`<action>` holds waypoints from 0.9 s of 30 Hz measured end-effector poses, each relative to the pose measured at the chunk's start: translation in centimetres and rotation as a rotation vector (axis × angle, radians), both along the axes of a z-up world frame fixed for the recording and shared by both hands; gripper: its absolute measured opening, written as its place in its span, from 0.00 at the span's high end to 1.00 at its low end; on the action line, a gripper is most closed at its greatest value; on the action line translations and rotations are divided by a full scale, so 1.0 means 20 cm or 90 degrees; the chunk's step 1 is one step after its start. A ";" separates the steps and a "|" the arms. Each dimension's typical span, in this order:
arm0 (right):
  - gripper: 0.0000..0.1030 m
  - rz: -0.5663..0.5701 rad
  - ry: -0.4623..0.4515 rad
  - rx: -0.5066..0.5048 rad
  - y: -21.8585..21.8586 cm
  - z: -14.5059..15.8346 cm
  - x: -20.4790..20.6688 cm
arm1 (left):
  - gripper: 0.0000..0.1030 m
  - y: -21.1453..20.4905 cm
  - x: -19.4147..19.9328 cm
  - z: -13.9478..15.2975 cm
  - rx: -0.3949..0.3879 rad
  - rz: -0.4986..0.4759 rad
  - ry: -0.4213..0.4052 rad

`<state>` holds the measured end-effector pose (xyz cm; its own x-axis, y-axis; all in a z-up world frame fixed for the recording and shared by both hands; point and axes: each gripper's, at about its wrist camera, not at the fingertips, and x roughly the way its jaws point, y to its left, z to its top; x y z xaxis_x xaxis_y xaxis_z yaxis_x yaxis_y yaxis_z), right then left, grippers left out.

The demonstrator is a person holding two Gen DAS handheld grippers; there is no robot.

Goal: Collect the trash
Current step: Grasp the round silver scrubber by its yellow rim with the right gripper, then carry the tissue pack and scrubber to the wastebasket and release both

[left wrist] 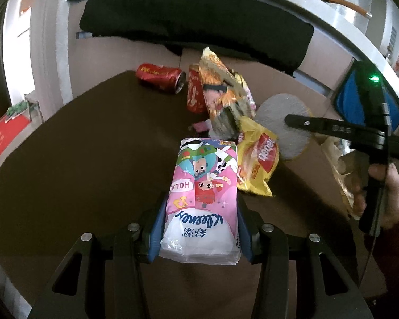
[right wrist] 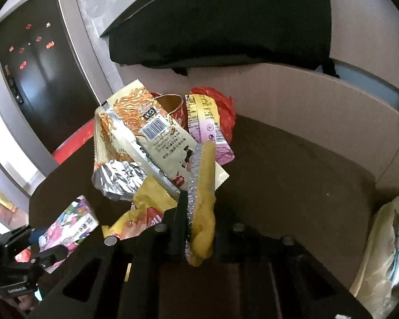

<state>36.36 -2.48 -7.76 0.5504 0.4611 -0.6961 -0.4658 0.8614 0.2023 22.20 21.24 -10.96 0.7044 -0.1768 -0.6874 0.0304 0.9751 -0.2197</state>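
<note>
On the dark brown table (left wrist: 79, 146), my left gripper (left wrist: 200, 204) is shut on a pink Kleenex tissue pack (left wrist: 204, 186), its blue pads pressing both long sides. The same pack (right wrist: 69, 220) shows at lower left in the right wrist view. My right gripper (right wrist: 196, 212) is shut on the serrated edge of a yellow snack bag (right wrist: 203, 194), which has a silver lining. The bag (left wrist: 258, 164) lies just right of the tissue pack. A hand holds the right gripper (left wrist: 291, 120) there.
An orange noodle wrapper (right wrist: 151, 127) and a pink wrapper (right wrist: 212, 133) pile up behind the yellow bag. A red can (left wrist: 161, 77) lies on its side beside an upright red cup (left wrist: 195, 93). A round grey mat (left wrist: 284, 117) and a pale plastic bag (right wrist: 385, 239) are at the right.
</note>
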 end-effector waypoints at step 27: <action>0.87 -0.015 -0.161 0.005 -0.42 0.49 -0.40 | 0.54 -0.46 0.03 0.59 0.064 -0.012 -0.194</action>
